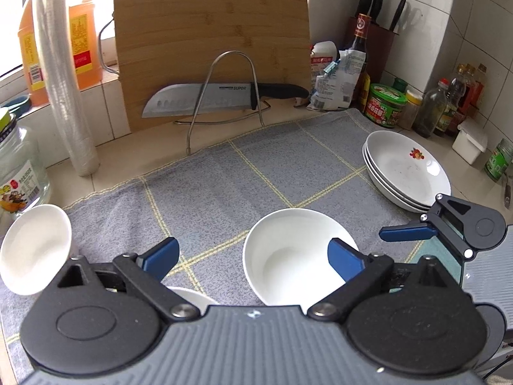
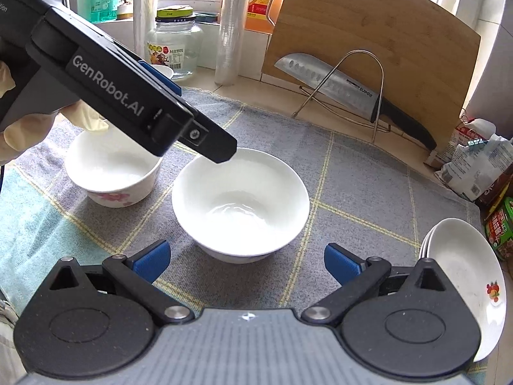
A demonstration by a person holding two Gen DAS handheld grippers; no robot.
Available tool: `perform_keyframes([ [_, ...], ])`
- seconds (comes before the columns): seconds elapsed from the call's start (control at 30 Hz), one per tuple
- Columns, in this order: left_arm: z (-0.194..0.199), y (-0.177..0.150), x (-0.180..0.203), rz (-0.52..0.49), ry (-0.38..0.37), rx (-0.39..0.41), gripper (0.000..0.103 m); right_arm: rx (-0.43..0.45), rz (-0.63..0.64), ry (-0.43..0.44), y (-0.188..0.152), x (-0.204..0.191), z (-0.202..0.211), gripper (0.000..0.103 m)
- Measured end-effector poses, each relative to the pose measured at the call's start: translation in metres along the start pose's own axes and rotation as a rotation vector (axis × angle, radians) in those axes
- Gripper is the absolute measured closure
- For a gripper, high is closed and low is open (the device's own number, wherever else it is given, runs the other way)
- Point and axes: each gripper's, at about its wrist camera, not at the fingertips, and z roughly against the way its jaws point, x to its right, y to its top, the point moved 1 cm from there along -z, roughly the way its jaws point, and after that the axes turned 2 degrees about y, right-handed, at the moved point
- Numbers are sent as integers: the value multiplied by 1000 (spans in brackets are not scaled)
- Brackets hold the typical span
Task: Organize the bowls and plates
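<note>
Both my tools stand wide and empty: my right tool (image 2: 247, 261) hangs just before the white bowl (image 2: 240, 205), my left tool (image 1: 253, 258) above it.

Glossy bowl (image 2: 240, 205), matt woven cloth (image 2: 368, 192)

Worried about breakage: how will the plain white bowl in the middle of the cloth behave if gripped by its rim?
The plain white bowl looks glazed, so probably slippery. It seems ceramic, likely rigid and chippable. Its narrow foot may let it tip.
</note>
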Motion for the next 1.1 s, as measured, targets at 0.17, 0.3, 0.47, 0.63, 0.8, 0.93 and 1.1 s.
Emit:
perform_keyframes([
  [0.17,21,-13,-3,81,116,14,4,43,40,55,-9,1,3,0],
  [0.3,30,-27,-13,160,161,1,4,57,31,79,-17,-2,5,0],
  [0.47,41,-40,-32,178,205,-17,4,35,40,97,-24,-16,3,0],
  [0.63,41,-44,-59,178,166,-17,4,5,-10,90,-29,-38,0,0],
  [0.8,34,-52,-81,141,61,-59,4,-12,-53,52,-24,-70,-9,0],
  [0.93,31,-56,-92,54,-2,-89,4,-14,-62,35,-13,-97,-19,0],
  [1.1,28,-55,-98,-82,-98,-138,4,-5,-63,29,3,-120,-30,0],
])
